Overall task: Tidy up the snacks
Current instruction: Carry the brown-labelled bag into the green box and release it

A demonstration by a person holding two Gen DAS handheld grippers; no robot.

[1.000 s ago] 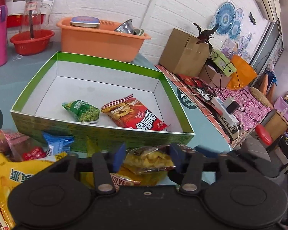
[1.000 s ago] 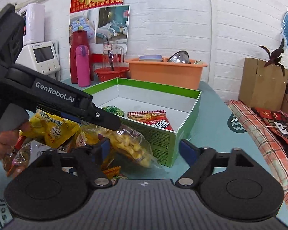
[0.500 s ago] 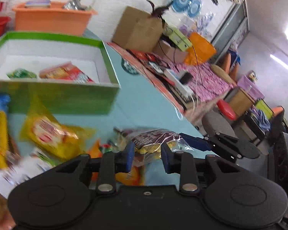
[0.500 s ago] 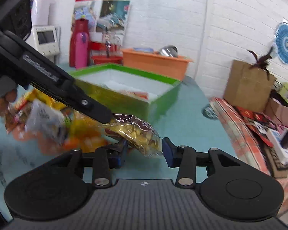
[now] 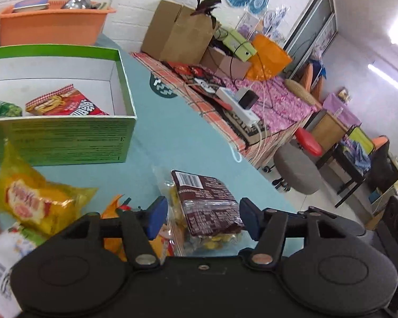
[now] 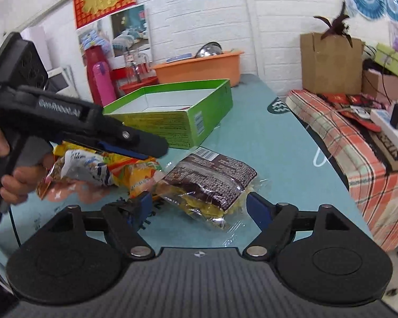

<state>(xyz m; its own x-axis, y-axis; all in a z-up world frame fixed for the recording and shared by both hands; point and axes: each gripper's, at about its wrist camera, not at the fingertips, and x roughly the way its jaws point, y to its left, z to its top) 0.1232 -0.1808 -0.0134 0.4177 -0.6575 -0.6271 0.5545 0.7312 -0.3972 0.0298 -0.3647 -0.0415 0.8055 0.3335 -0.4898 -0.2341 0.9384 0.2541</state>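
Lying flat between both spread claws (image 5: 203,218) (image 6: 199,206): brown snack packet (image 6: 212,177).

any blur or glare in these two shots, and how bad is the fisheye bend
Left wrist view: yellow snack bag at the left edge is soft with motion blur, ceiling lights blow out top right, table edge bows strongly. Right wrist view: sharper overall; brown snack packet shows glare on its clear wrap, and the green box leans with the lens curve.
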